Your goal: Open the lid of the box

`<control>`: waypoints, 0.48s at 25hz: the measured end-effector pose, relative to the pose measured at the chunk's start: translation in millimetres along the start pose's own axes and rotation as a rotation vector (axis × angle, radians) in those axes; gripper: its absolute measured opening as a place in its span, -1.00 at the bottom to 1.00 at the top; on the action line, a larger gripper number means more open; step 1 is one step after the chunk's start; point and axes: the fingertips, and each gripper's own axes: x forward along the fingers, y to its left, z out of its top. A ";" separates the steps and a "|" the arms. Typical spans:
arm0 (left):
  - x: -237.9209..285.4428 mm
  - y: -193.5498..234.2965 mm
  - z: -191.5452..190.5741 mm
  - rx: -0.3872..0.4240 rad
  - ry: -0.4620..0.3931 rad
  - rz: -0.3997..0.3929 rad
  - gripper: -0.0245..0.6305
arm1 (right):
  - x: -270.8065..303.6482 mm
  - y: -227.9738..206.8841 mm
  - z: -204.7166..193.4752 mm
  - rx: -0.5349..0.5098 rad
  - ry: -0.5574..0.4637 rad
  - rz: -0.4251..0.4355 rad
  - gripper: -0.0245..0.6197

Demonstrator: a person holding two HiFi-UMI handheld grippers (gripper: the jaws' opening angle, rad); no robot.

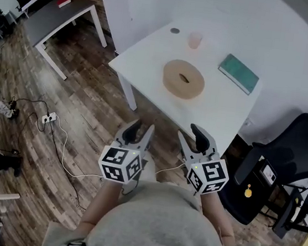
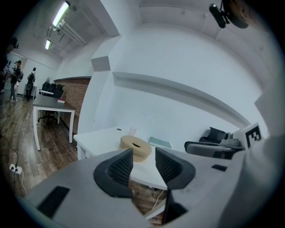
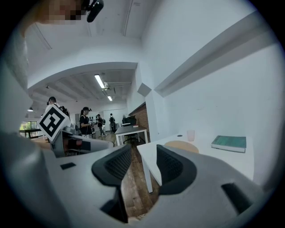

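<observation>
Closest to the lens: grey shirt and two bare forearms, well short of the near edge of the white table. Nearer the table, yet short of that edge and over the wooden floor: left gripper and right gripper, side by side, a marker cube on the back of each, both aimed toward the table.

Left gripper: jaws spread, ribbed black pads apart, nothing between them. Beyond the gap, only the table's near corner and the box on the tabletop. Right gripper: jaws likewise spread, pads apart, nothing pinched. Beyond the gap, floor and a table leg.

Near the middle of the tabletop: the box, round and tan, lid down on it, oval recess at the lid's centre. Touches neither gripper; stands well apart from both.

Toward the table's far edge: small pale pink cup, upright, and a little dark disc nearer the table's far-left corner. On the table's right part: teal book, lying flat.

Right of the table, on the floor: black office chair. Far off past the table's left side: grey desk on white legs. On the floor left of the table: white power strip with trailing cables. Well past the table, in both gripper views: distant standing people in an open room.
</observation>
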 end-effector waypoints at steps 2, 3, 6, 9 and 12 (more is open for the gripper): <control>18.3 7.1 9.7 0.019 0.000 -0.018 -0.47 | 16.2 -11.3 3.4 -0.001 -0.004 -0.017 -0.38; 27.2 11.2 14.9 0.028 0.002 -0.027 -0.47 | 25.4 -16.4 5.5 0.000 -0.006 -0.024 -0.38; 53.5 25.9 29.8 0.045 0.015 -0.054 -0.47 | 55.0 -28.6 14.8 0.001 -0.010 -0.043 -0.38; 81.5 40.3 44.7 0.057 0.035 -0.094 -0.47 | 85.6 -41.2 25.3 -0.001 -0.008 -0.070 -0.38; 106.2 55.3 56.6 0.062 0.061 -0.138 -0.47 | 114.2 -50.1 33.9 -0.002 -0.001 -0.100 -0.38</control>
